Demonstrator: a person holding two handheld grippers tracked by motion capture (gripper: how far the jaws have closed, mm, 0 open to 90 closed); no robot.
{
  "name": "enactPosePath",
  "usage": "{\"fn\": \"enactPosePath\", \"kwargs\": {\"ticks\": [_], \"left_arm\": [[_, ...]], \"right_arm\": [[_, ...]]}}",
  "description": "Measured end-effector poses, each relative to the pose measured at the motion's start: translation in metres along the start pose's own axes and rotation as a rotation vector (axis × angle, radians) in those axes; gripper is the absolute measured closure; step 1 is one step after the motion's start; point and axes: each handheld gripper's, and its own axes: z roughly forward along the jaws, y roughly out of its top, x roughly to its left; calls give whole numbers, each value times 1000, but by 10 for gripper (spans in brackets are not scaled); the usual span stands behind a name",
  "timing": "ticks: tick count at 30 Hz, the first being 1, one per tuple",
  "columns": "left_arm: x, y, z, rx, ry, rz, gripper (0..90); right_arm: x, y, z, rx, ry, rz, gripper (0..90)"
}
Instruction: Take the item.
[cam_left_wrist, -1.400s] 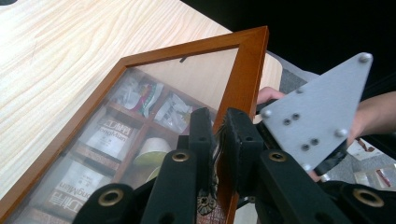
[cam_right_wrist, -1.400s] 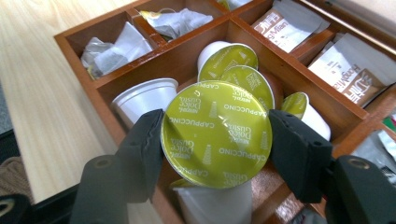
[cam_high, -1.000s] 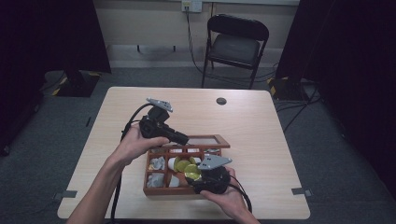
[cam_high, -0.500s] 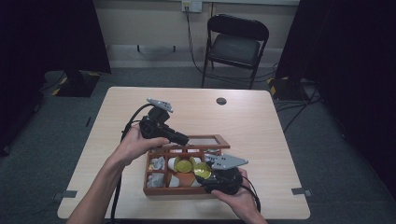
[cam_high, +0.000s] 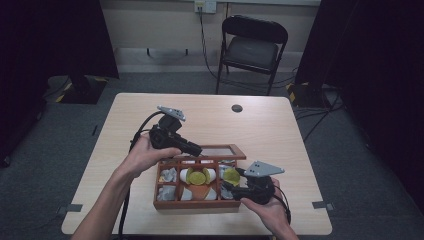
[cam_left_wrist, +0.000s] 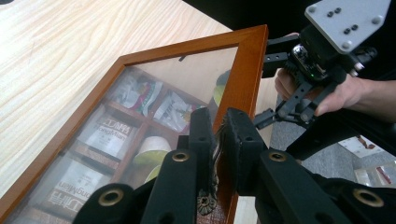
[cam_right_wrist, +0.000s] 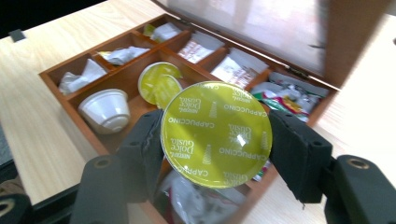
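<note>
The right claw (cam_right_wrist: 215, 140) is clamped on a round coffee capsule (cam_right_wrist: 216, 133), its glossy yellow-green foil top facing the camera, held just above the near right of the wooden box (cam_high: 192, 204). The left claw (cam_left_wrist: 217, 135) pinches the reddish-brown frame of the glass-paned lid (cam_left_wrist: 246, 70), holding it raised. Crinkled sachets and white plastic capsules fill the square compartments on the pale wood-grain worktop (cam_high: 280, 125).

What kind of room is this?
Probably a studio or lab set up for recording: dark curtains at the sides, one bare table on grey carpet, a folding chair and cables by the wall.
</note>
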Motion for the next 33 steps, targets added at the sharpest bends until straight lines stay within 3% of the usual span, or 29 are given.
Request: {"fn": "enactPosePath", "kwargs": {"ticks": [33], "left_arm": [[1,0,0,1,-9,-2,814]], "right_arm": [[-81,-18,-11,19,-161,132,379]]}}
